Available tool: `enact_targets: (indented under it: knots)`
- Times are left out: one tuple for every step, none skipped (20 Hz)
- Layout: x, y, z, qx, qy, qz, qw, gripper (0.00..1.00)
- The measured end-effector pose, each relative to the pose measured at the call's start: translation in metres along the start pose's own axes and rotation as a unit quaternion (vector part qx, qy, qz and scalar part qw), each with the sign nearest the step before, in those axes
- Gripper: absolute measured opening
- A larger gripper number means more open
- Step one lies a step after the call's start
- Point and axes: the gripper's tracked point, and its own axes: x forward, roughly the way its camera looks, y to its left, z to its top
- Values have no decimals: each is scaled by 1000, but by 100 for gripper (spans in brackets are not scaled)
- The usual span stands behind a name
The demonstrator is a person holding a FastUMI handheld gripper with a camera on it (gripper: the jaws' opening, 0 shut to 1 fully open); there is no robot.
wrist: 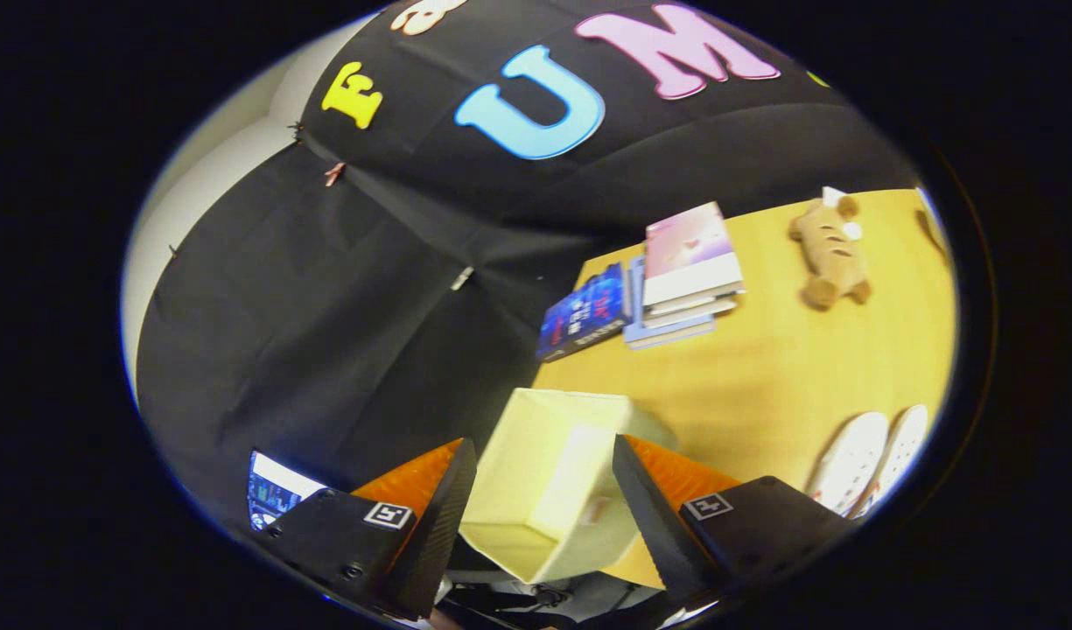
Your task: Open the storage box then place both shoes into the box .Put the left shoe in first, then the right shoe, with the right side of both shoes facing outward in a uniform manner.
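A pale cream storage box [544, 490] stands at the near edge of the wooden table [789, 376], its top open toward me so I look into its hollow inside. My gripper [544, 446] hovers over it with the fingers spread wide; the box shows in the gap between them, and the right finger [649, 516] covers the box's right wall. I see no finger pressing on it. Two white shoes [868, 459] lie side by side on the table, off to the right of the right finger, partly cut off.
Beyond the box, a stack of books [684, 276] and a dark blue book [584, 315] sit at the table's far side by the black cloth wall. A brown plush toy [829, 254] lies further right. A small screen [273, 490] shows left of the fingers.
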Motion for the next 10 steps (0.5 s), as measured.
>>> enact_targets:
  knots:
    - [-11, -24, 1, 1, -3, -30, 1000, 96]
    - [-22, -50, 3, 0, -7, -62, 998, 96]
    - [-31, -77, 1, -1, -7, -94, 996, 96]
    - [-40, -102, -2, 0, -4, -123, 992, 96]
    - [-50, -120, -7, 5, 0, -145, 989, 96]
    - [-56, -138, -14, 12, 8, -162, 987, 96]
    - [-60, -153, -23, 20, 21, -177, 984, 96]
    - [-64, -169, -34, 29, 36, -188, 981, 93]
    - [-65, -184, -46, 36, 52, -199, 978, 90]
    - [-65, -199, -58, 39, 72, -210, 974, 87]
